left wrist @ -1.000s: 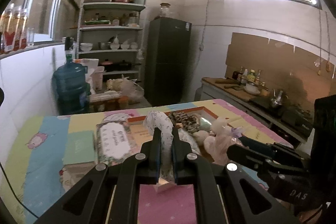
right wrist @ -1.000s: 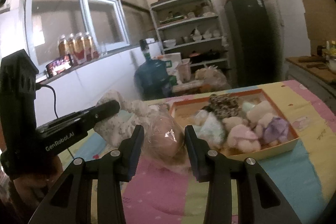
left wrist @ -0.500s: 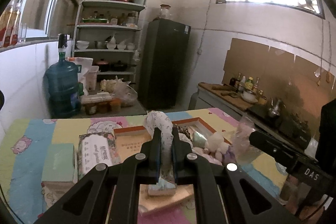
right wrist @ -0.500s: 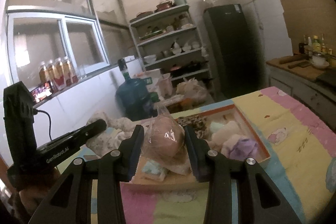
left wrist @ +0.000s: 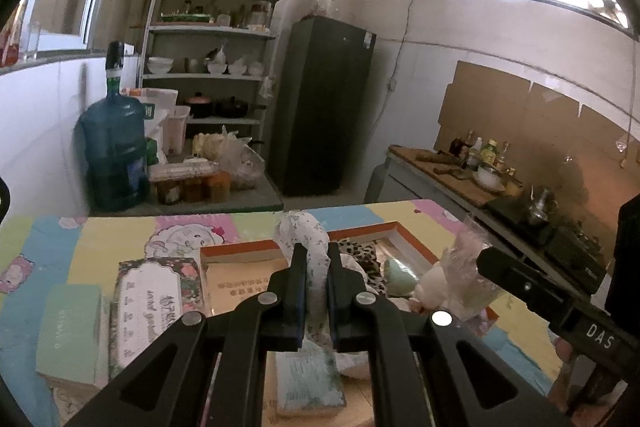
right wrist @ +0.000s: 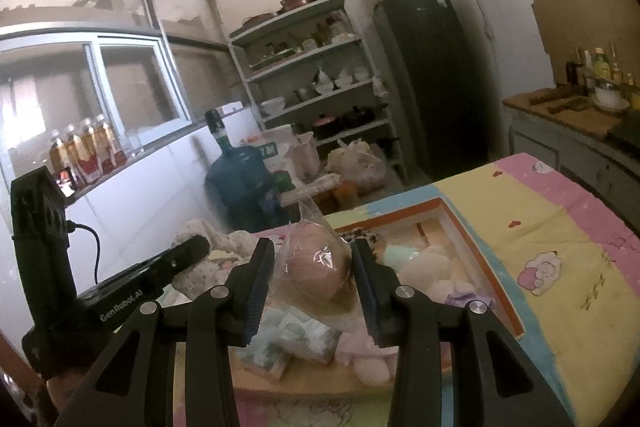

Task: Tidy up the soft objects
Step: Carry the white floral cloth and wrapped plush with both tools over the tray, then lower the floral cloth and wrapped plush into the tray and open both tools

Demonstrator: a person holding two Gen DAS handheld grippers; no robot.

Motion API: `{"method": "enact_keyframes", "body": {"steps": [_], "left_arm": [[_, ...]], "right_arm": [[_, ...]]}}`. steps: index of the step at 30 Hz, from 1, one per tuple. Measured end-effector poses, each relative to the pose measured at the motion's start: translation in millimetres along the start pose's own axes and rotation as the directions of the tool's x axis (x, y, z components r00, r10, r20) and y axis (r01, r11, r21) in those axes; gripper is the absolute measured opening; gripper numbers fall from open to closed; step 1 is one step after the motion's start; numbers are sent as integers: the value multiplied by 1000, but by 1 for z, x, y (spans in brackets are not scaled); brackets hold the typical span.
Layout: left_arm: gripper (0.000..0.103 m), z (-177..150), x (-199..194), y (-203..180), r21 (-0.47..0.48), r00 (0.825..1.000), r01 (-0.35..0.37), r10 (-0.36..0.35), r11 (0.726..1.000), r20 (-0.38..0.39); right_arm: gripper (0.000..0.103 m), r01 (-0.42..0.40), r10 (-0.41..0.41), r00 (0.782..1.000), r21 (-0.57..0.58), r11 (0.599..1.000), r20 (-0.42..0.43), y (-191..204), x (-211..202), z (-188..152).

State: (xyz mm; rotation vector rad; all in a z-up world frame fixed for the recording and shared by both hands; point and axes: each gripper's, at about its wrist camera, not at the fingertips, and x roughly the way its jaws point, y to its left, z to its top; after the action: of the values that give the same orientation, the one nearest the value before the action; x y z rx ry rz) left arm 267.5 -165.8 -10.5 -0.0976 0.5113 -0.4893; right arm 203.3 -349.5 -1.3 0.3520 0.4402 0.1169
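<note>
My left gripper (left wrist: 317, 259) is shut on a white floral cloth toy (left wrist: 306, 239) and holds it above the table. My right gripper (right wrist: 314, 263) is shut on a pink round soft toy in a clear plastic bag (right wrist: 316, 267), also held up. Below them lies an orange-rimmed box (right wrist: 476, 247) with several soft toys (right wrist: 428, 267) in it; it also shows in the left wrist view (left wrist: 240, 251). The right gripper's bag shows in the left wrist view (left wrist: 464, 279). The left gripper body shows in the right wrist view (right wrist: 152, 279).
The table has a pastel cartoon cloth (right wrist: 560, 227). A floral tissue pack (left wrist: 154, 303) and a green box (left wrist: 70, 331) lie left of the box. A pale green packet (left wrist: 308, 383) lies below my left gripper. Beyond stand a water jug (left wrist: 114, 155), shelves (left wrist: 212, 67) and a fridge (left wrist: 324, 107).
Both grippers have risen and pulled back with their toys. The table and box now sit lower and farther in both views. Both grips are unchanged.
</note>
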Motion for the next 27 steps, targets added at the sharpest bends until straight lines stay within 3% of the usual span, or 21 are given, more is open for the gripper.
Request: {"method": "enact_keyframes", "body": {"steps": [8, 14, 21, 24, 26, 27], "left_arm": [[9, -5, 32, 5, -15, 999, 8, -9, 1000, -47], [9, -15, 54, 8, 1, 993, -26, 26, 1000, -117], [9, -26, 67, 9, 15, 985, -40, 42, 999, -166], [12, -28, 70, 9, 18, 983, -37, 40, 999, -178], [20, -28, 71, 9, 18, 983, -38, 41, 999, -181], [28, -28, 71, 10, 16, 982, -40, 42, 999, -182]], "right_arm": [[42, 7, -6, 999, 13, 1000, -52, -14, 35, -4], [42, 10, -8, 995, 16, 1000, -101, -21, 56, -9], [42, 26, -27, 994, -8, 1000, -105, -18, 65, -10], [42, 25, -27, 994, -17, 1000, -106, -18, 69, -10], [42, 29, -31, 994, -21, 999, -107, -18, 73, -9], [42, 30, -32, 994, -21, 999, -108, -18, 74, -8]]}}
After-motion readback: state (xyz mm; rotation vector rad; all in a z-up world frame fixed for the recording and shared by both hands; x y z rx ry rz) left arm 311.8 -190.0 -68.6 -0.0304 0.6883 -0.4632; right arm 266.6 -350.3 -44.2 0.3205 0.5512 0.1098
